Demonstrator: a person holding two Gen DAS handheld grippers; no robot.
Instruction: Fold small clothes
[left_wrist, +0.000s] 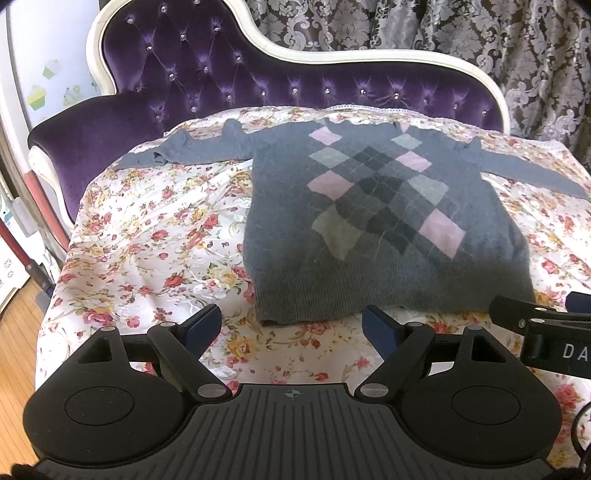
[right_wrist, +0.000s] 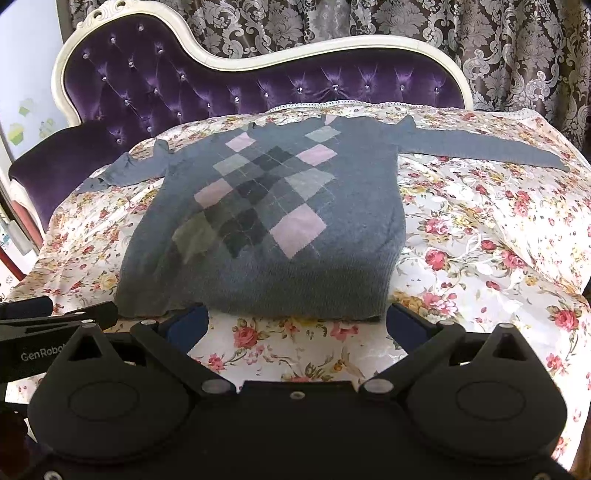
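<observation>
A small grey sweater (left_wrist: 369, 206) with a pink and grey argyle front lies flat on the floral cover, both sleeves spread out to the sides. My left gripper (left_wrist: 291, 325) is open just in front of the hem's left corner, with nothing between its blue-padded fingers. In the right wrist view the same sweater (right_wrist: 266, 229) fills the middle. My right gripper (right_wrist: 295, 325) stands open at the hem, its fingertips close to or partly under the hem edge. The pads do not press on cloth. The right gripper's fingers (left_wrist: 517, 314) show at the left view's right edge.
The floral cover (left_wrist: 147, 240) drapes over a purple tufted sofa (left_wrist: 221, 74) with a cream frame. Patterned curtains (right_wrist: 480, 44) hang behind. Wood floor (left_wrist: 14, 343) shows at the lower left. The left gripper's body (right_wrist: 33, 332) sits at the right view's left edge.
</observation>
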